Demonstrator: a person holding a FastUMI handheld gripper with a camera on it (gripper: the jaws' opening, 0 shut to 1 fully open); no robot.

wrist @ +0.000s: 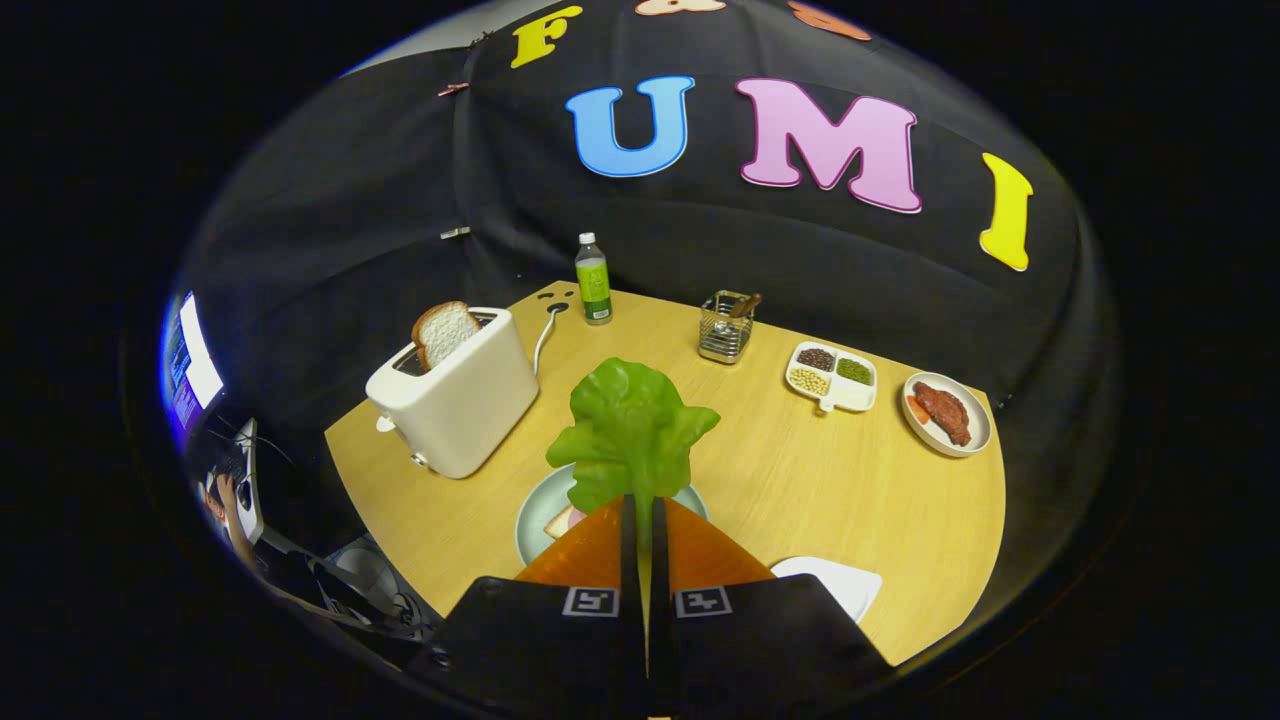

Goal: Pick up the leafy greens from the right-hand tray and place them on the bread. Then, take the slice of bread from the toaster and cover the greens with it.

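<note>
While pinched, greens (pixel 632 430) rise from tongs (pixel 644 510)

The gripper camera is riding on the gripper (pixel 644 520) and looking forward along its two fingers, which are closing together on the stem of the leafy greens (pixel 630 430) right against the lens. It is sitting above the near edge of the tabletop (pixel 800 480) and tilting down across it toward the booth's cloth wall. The plate (pixel 535 510) is lying just beneath the jaws, close up. The toaster (pixel 455 405) is standing at middle range to one side, while the bottle (pixel 593 280) and the small dishes are showing farther off near the wall.
</note>
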